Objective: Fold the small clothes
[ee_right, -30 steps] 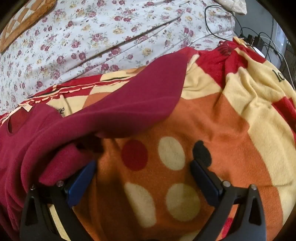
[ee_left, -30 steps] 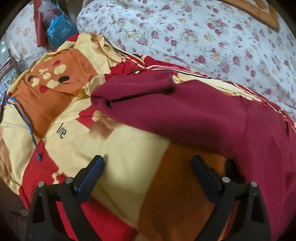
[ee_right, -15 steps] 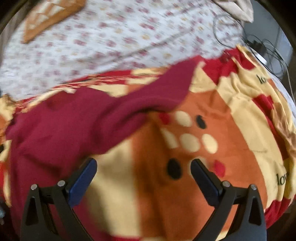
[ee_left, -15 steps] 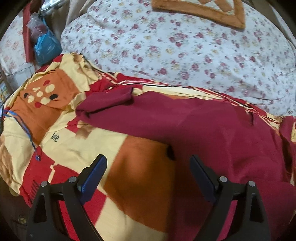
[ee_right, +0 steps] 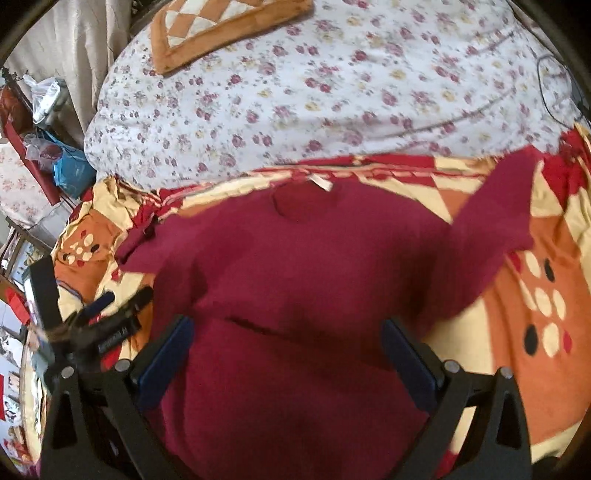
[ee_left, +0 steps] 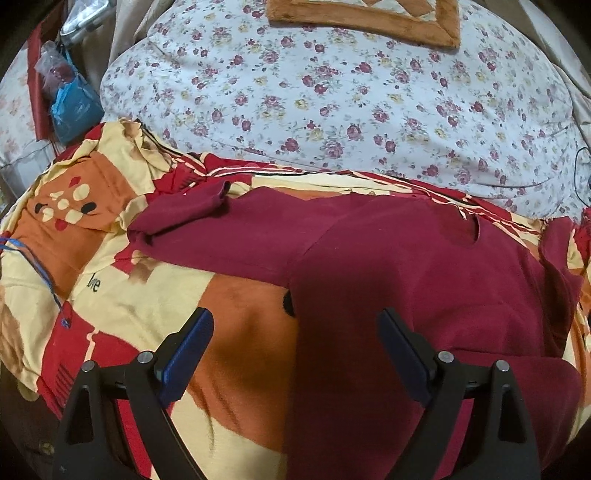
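While the maroon shirt (ee_right: 295, 266) lies spread on the patterned blanket (ee_left: 155, 302), sleeves out, left gripper (ee_left: 295, 336) and right gripper (ee_right: 286, 343) hover above — jaws apart, empty.

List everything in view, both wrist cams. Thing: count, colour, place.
maroon sweater: 1, dark red, spread flat on the blanket, neck towards the quilt, both sleeves out to the sides
blanket: 1, red, yellow and orange patches with dots, under the sweater
floral quilt: 1, white with red flowers, behind the blanket
patchwork cushion: 1, orange and cream, on the quilt
blue bag: 1, blue, far left beside the bed
black cable: 1, black, on the quilt's right edge
left gripper: 1, black with blue pads, open, above the sweater's left edge
right gripper: 1, black with blue pads, open, above the sweater's body
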Motion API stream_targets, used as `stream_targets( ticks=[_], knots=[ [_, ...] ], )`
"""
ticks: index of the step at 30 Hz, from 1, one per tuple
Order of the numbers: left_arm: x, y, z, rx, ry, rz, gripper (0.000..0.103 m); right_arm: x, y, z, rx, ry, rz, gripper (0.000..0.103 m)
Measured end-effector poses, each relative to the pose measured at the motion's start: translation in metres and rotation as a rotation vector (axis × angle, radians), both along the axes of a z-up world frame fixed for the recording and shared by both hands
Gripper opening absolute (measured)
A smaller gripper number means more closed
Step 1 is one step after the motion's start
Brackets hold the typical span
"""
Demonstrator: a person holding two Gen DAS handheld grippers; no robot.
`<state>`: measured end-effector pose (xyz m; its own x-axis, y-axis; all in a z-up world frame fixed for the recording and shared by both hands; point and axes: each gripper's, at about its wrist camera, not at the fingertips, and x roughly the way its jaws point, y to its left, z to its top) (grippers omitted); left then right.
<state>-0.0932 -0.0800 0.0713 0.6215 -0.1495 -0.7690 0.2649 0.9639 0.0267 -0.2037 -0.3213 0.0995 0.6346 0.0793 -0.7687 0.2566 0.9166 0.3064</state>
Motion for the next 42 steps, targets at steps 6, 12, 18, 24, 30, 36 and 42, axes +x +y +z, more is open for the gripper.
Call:
stream_targets(
  ticks=[6,12,18,24,30,36,42],
  knots=[
    [0.002,-0.001,-0.004,-0.025,0.033,-0.006,0.085,0.028,0.02,-0.015,-0.083,-0.003,-0.034,0.103],
    [0.004,-0.005,-0.007,-0.031,0.041,-0.007,0.085,0.038,0.028,-0.034,-0.142,0.027,-0.034,0.103],
    [0.005,-0.009,-0.008,-0.025,0.045,-0.008,0.085,0.042,0.034,-0.038,-0.205,0.028,-0.028,0.103],
    [0.009,-0.012,-0.011,-0.024,0.047,-0.001,0.084,0.045,0.03,-0.041,-0.218,0.04,-0.041,0.103],
    [0.012,-0.012,-0.014,-0.023,0.049,0.004,0.084,0.048,0.029,-0.045,-0.235,0.05,-0.049,0.103],
    [0.012,-0.014,-0.015,-0.008,0.039,0.001,0.084,0.052,0.029,-0.048,-0.247,0.054,-0.06,0.103],
    [0.015,-0.016,-0.016,0.001,0.041,-0.006,0.084,0.056,0.023,-0.053,-0.246,0.059,-0.079,0.103]
  ],
)
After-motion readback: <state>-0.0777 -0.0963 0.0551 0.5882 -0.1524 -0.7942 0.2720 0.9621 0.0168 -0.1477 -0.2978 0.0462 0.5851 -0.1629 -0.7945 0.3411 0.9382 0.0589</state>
